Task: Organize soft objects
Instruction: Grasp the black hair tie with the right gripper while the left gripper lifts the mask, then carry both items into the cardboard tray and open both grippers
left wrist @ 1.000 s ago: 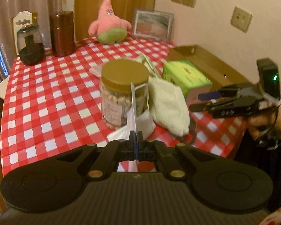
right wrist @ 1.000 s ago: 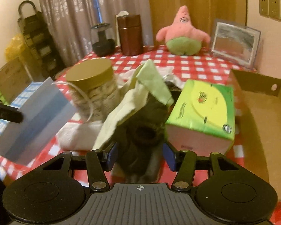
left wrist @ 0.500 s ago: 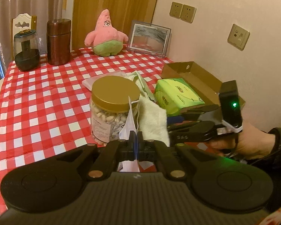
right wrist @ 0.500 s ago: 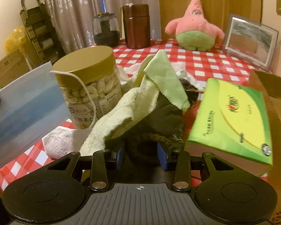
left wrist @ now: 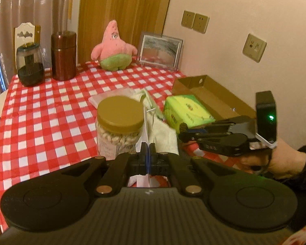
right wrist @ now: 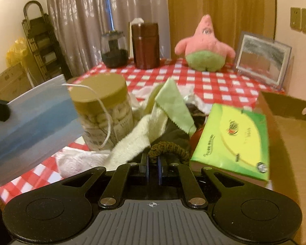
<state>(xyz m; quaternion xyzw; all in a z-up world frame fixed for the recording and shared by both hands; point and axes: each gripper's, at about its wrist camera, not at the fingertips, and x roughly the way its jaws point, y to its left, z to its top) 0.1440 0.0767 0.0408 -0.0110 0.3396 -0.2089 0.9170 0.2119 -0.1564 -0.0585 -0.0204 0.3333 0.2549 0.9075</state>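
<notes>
Left gripper [left wrist: 146,153] fingers clamp a face mask [right wrist: 34,122]; right gripper [right wrist: 153,164] fingers pinch a dark scrunchie [right wrist: 169,149] above the table [left wrist: 51,106].

Peanut jar [left wrist: 119,128], tissue box [right wrist: 234,140], picture frame [left wrist: 160,51].

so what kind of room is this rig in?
Most likely a home dining or living room. A red-checked tablecloth covers the table, a pink starfish plush and a framed picture stand at the back, and curtains hang behind.

Both wrist views: close, shared jar [left wrist: 120,122]
</notes>
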